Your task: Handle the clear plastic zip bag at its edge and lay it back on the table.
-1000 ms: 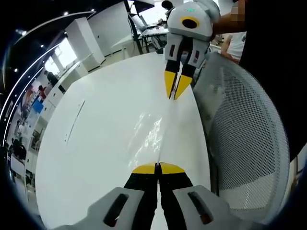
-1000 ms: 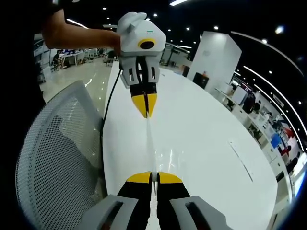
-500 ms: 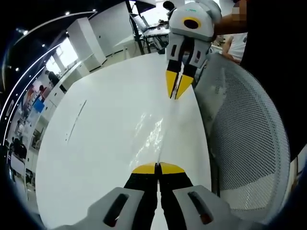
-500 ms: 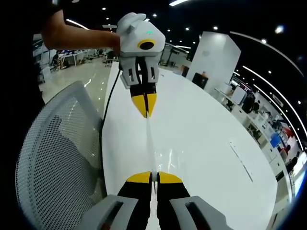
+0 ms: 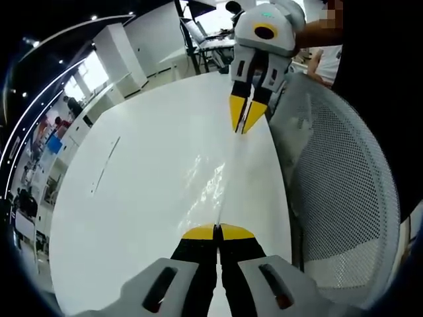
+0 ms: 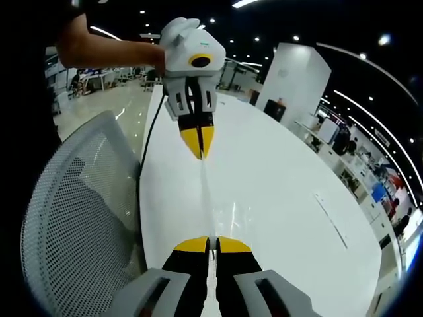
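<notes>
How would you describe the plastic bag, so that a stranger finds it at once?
Start at the long white table, at its edge beside the mesh chair. There the clear zip bag is stretched between the left gripper and right gripper; only glossy glints betray it.

You work at a long white table (image 5: 145, 198) with a glossy top that mirrors the ceiling lights. A white mesh-backed chair (image 5: 344, 198) stands against its long edge. Beyond the table's far end you see a large white pillar (image 6: 294, 76), a pale polished floor (image 6: 119, 102) and more desks. Small round ceiling lights (image 6: 211, 20) dot the dark ceiling.
</notes>
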{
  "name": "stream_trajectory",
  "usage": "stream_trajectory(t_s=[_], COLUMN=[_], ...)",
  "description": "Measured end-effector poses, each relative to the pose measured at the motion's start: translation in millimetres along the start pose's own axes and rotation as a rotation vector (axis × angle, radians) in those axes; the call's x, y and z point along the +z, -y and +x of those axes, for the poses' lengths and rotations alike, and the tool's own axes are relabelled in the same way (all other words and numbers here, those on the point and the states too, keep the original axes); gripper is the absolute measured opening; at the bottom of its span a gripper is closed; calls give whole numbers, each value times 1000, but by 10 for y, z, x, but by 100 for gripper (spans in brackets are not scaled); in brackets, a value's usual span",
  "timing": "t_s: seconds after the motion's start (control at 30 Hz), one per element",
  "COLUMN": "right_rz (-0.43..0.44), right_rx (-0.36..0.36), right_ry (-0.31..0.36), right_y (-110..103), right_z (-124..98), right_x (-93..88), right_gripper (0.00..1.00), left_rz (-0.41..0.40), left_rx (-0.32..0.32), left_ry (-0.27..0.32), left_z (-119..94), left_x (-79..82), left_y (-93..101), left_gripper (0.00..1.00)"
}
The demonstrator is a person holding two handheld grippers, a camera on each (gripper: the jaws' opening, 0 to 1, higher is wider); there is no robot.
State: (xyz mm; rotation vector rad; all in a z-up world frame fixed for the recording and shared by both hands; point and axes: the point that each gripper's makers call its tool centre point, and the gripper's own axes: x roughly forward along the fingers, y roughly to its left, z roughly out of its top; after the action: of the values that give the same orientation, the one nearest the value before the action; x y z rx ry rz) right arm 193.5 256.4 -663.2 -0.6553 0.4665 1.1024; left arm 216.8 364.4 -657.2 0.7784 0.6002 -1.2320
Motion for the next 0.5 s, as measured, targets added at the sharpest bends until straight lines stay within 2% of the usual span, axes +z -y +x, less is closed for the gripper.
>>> stream_trajectory(t_s=[0.27,0.5], right_rz=[-5,15], right_rx=[-5,2], right_ry=[-1,-34], right_y=[10,8], right_z=[-3,-11], right_x=[-3,-94], right_gripper=[0,0], left_rz=[14,39], left_rx=[8,38], left_ry=[-3,14], left_z=[13,25], left_x=[12,120], left_y=[-29,-42], left_gripper=[0,0])
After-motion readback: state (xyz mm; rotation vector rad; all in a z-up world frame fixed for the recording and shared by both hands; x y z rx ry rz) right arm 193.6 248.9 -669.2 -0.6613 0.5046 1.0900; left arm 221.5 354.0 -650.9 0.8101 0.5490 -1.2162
